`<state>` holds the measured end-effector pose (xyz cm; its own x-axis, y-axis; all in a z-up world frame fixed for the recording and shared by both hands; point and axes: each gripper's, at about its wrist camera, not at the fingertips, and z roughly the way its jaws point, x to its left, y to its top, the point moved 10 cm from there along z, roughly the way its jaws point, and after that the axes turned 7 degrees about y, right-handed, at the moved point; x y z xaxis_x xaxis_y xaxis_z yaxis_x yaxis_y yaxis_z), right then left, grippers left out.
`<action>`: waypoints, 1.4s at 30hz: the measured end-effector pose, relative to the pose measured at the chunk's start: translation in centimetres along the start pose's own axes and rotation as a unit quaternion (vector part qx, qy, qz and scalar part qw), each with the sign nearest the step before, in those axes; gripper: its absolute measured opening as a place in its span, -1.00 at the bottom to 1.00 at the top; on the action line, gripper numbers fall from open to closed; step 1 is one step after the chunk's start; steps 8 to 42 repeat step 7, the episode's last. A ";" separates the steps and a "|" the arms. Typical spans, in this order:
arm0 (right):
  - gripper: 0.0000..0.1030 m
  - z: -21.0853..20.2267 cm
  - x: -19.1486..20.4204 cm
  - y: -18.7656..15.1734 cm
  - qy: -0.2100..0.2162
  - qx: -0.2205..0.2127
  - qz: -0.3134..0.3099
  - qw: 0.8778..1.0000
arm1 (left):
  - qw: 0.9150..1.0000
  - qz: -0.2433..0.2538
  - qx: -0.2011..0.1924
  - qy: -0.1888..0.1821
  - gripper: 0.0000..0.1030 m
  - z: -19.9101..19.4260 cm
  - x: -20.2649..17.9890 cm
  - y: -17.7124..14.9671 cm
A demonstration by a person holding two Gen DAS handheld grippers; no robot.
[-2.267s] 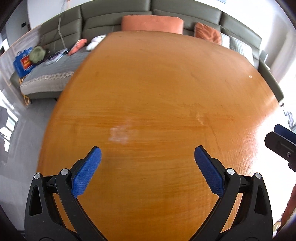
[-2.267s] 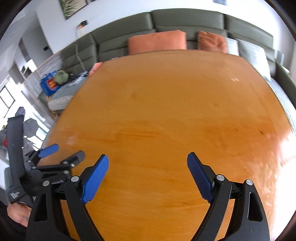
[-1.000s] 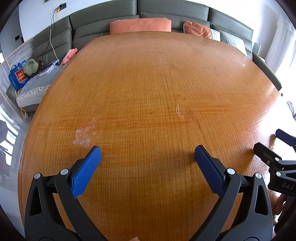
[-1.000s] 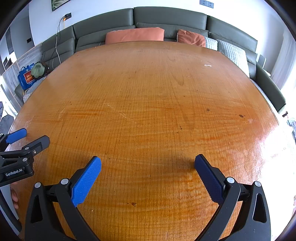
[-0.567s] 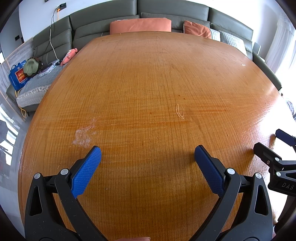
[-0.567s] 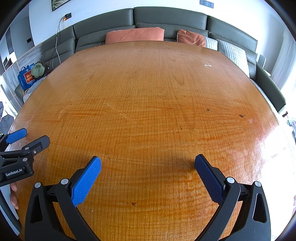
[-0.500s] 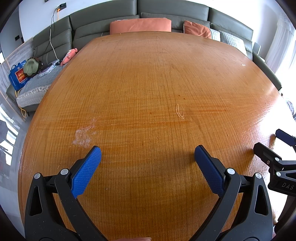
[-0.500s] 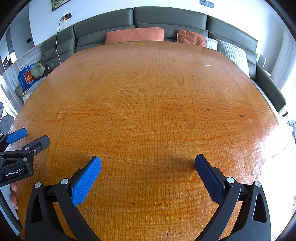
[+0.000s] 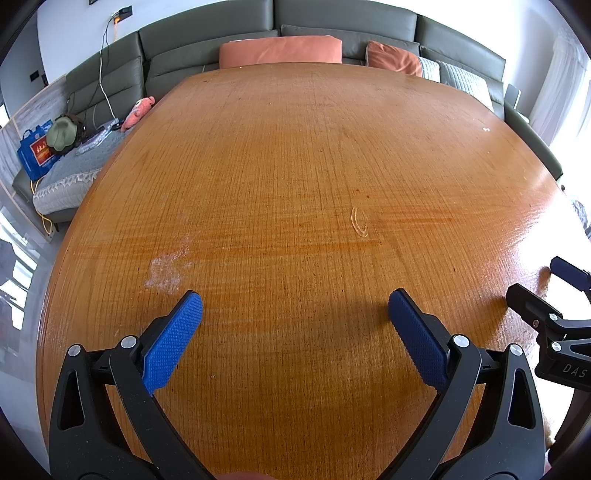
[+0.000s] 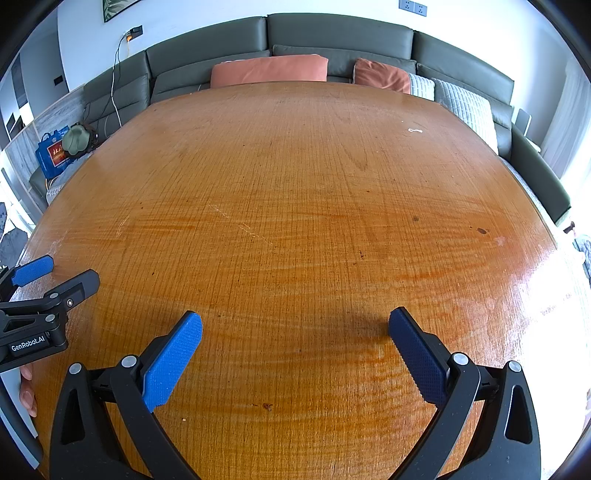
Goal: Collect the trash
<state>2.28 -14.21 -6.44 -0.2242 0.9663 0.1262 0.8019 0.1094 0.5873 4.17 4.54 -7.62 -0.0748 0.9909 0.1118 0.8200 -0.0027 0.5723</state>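
My left gripper (image 9: pixel 293 306) is open and empty, low over the near part of the orange wooden table (image 9: pixel 295 166). My right gripper (image 10: pixel 295 325) is open and empty over the same table, to the right of the left one. Each shows in the other's view: the right gripper (image 9: pixel 543 288) at the right edge of the left wrist view, the left gripper (image 10: pixel 55 273) at the left edge of the right wrist view. A tiny white scrap (image 10: pixel 415 130) lies far off near the table's far right edge, also seen in the left wrist view (image 9: pixel 486 129). No other trash shows.
A whitish smear (image 9: pixel 166 269) and a small oval ring mark (image 9: pixel 359 224) are on the tabletop. A grey sofa (image 9: pixel 295 26) with orange cushions (image 9: pixel 280 51) wraps behind the table. A blue bag (image 9: pixel 37 153) and a green hat (image 9: pixel 62 134) lie on the sofa's left.
Since 2.3 s ago both grippers pulled back and levelled, showing more of the table. Over the last second nothing has visibly moved.
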 end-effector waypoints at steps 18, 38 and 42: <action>0.95 0.0 0.0 0.0 0.000 0.000 0.000 1.000 | 1.000 0.000 0.000 0.000 0.88 0.0 0.0 0.0; 0.95 0.0 0.0 0.0 0.000 0.000 0.000 1.000 | 1.000 0.000 0.000 0.000 0.88 0.0 0.0 0.0; 0.95 0.0 0.0 0.0 0.000 0.000 0.000 1.000 | 1.000 0.000 0.000 0.000 0.88 0.0 0.0 0.0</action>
